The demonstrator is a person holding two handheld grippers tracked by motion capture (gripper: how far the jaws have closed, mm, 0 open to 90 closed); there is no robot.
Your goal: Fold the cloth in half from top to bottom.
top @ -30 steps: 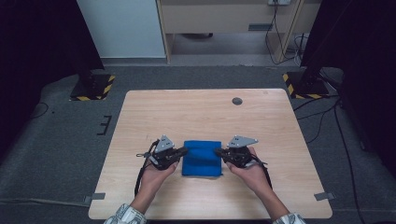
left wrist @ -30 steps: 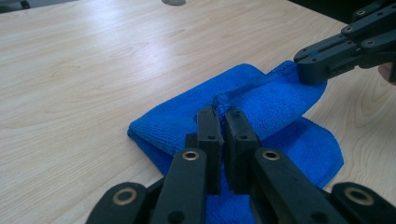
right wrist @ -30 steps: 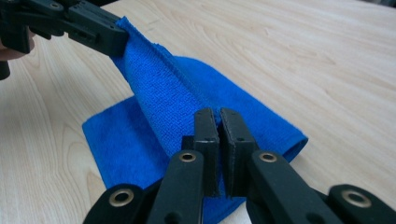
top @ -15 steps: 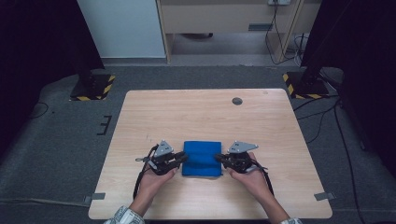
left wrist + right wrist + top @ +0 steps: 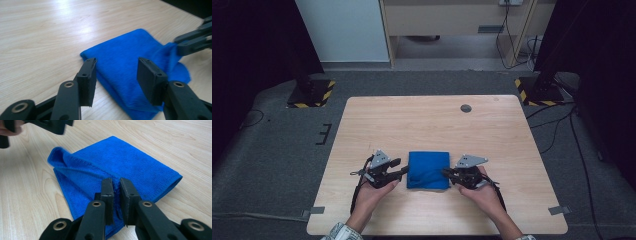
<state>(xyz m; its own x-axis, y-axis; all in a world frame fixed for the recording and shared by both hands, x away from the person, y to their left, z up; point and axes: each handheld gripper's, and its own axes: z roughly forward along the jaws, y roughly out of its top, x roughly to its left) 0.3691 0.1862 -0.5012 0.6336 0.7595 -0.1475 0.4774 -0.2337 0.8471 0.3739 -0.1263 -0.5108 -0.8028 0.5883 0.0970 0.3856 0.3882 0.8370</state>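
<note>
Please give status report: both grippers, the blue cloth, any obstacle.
Left gripper open at cloth edge. Right gripper shut on blue cloth. Cloth folded on table. No obstacle nearby.

From my seat I see a wooden table [image 5: 422, 120] (a dark round hole [image 5: 466, 108] upper right), striped stands [image 5: 310, 93] at both sides, and cables [image 5: 572, 135] crossing the grey floor [image 5: 272, 165].

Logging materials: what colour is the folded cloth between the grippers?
Bright blue fleecy folded cloth, plain; clearest in right gripper view.

The left gripper [image 5: 116, 80] was wide open over a folded blue cloth [image 5: 130, 57] on the wooden table [image 5: 40, 27].
</note>
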